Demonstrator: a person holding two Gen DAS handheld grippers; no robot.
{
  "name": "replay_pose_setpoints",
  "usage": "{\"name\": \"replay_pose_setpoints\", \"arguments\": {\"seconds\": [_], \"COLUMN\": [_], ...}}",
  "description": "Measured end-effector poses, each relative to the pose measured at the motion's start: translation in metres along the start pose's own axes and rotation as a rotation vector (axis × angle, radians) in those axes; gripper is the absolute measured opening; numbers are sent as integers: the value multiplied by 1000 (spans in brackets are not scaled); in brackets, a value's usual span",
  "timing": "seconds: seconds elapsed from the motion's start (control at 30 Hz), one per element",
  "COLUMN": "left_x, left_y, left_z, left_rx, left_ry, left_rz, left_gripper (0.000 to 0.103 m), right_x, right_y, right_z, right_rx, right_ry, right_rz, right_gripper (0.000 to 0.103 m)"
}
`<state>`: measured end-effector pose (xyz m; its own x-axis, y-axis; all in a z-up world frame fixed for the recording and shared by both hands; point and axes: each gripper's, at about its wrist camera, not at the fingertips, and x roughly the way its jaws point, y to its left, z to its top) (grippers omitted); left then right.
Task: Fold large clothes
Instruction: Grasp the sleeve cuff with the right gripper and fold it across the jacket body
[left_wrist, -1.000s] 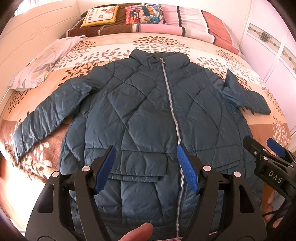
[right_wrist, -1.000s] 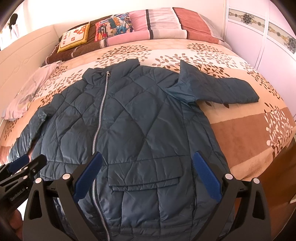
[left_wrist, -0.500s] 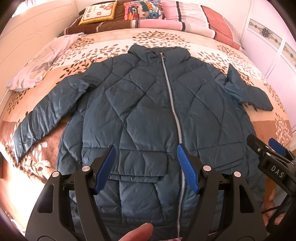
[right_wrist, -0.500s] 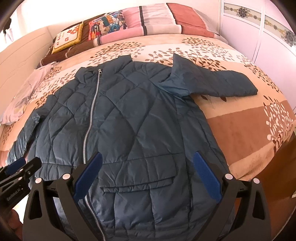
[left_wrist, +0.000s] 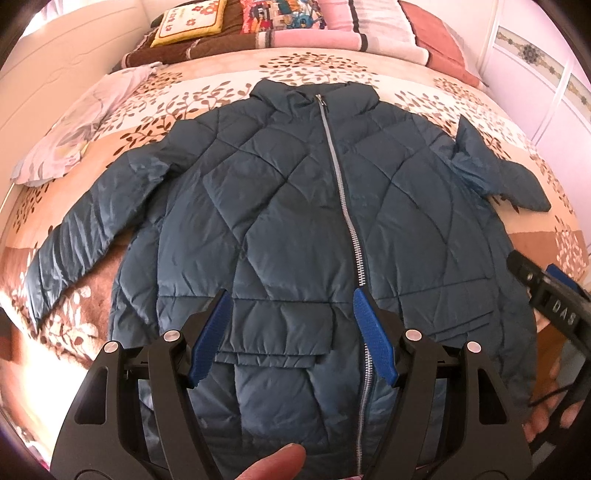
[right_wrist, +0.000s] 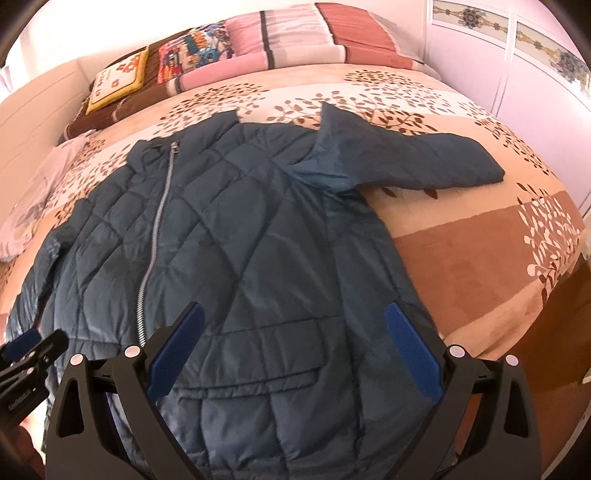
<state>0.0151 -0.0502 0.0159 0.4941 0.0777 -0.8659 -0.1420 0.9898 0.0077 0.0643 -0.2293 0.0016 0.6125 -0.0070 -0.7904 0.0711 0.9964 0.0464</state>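
Observation:
A dark teal quilted jacket (left_wrist: 288, 221) (right_wrist: 236, 251) lies front up on the bed, zipped, collar toward the pillows. One sleeve (left_wrist: 85, 236) stretches down to the left; the other sleeve (right_wrist: 413, 166) lies out to the right. My left gripper (left_wrist: 291, 332) hovers open above the left pocket flap near the hem, nothing between its blue pads. My right gripper (right_wrist: 295, 343) hangs open over the right pocket flap, also empty. Each gripper shows at the edge of the other's view.
The bed (right_wrist: 480, 251) has a leaf-patterned cover and drops off at the right and near edges. Pillows and cushions (left_wrist: 295, 22) line the far end. A pale garment (left_wrist: 74, 129) lies at the left. Wardrobe doors (right_wrist: 517, 55) stand to the right.
The right gripper has drifted sideways to the right over the jacket and sunk slightly. The left gripper has barely shifted. Both stay open and empty.

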Motion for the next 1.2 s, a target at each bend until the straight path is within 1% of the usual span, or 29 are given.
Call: {"name": "replay_pose_setpoints", "arguments": {"seconds": [0.23,0.4,0.47,0.53,0.6,0.63,0.7,0.73,0.77,0.83,0.87,0.97,1.03,1.1,1.17,1.2], "left_x": [9,16,19,21,23,24,26,27,29,31,31,32,33,35,37,38], "left_y": [-4,-10,-11,-13,-15,-15,-15,-16,-17,-19,-20,-22,-23,-22,-22,-21], "left_z": [7,12,14,16,18,20,22,24,25,28,29,32,33,34,34,34], "left_rx": [5,23,30,37,40,40,36,35,36,38,38,44,46,44,41,38], "left_ry": [14,29,33,36,37,37,37,38,40,43,43,39,40,43,48,51], "left_rz": [23,39,45,54,60,62,66,69,70,74,75,73,73,74,78,79], "left_gripper": [68,68,68,68,68,68,68,68,68,68,68,68,68,68,68,68], "right_x": [15,25,31,37,46,51,62,68,76,91,96,113,123,132,142,148], "right_y": [-28,-51,-66,-85,-115,-130,-160,-173,-187,-210,-219,-257,-282,-300,-315,-325], "right_z": [18,39,53,67,83,90,103,108,114,120,122,121,118,116,113,110], "right_rx": [41,43,48,80,140,172,238,263,291,359,390,564,681,760,830,876], "right_ry": [-9,-38,-52,-56,-63,-63,-55,-47,-29,4,10,25,22,18,21,21], "right_rz": [-45,-78,-69,-48,-9,6,32,50,79,132,144,213,239,258,268,287], "right_gripper": [95,95,95,95,95,93,85,70,62,60,59,58,58,58,55,54]}}
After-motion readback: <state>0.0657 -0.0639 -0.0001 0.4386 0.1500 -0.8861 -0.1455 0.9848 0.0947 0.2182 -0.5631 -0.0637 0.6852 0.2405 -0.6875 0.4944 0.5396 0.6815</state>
